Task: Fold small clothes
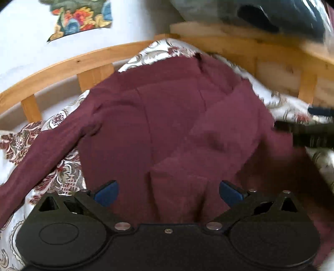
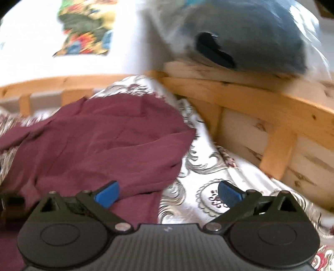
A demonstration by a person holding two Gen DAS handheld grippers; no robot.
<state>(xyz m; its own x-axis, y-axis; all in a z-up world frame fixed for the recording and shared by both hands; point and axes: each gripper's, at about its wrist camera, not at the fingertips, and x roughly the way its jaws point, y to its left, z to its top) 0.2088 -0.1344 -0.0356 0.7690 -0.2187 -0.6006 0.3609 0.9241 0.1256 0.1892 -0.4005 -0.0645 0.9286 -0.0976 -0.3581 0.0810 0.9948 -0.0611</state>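
A maroon long-sleeved garment lies spread on a patterned white and red bedspread. One sleeve stretches out to the left, and the right sleeve is folded in across the body. My left gripper is open above the garment's near part, with its blue pads wide apart and nothing between them. My right gripper is open at the garment's right edge, its left pad over the cloth and its right pad over the bedspread. The right gripper's dark fingers show blurred at the right of the left wrist view.
A wooden bed rail curves around the far side, and a slatted wooden frame stands close on the right. A grey-blue bundle in clear plastic rests on top of that frame. A colourful picture hangs on the white wall.
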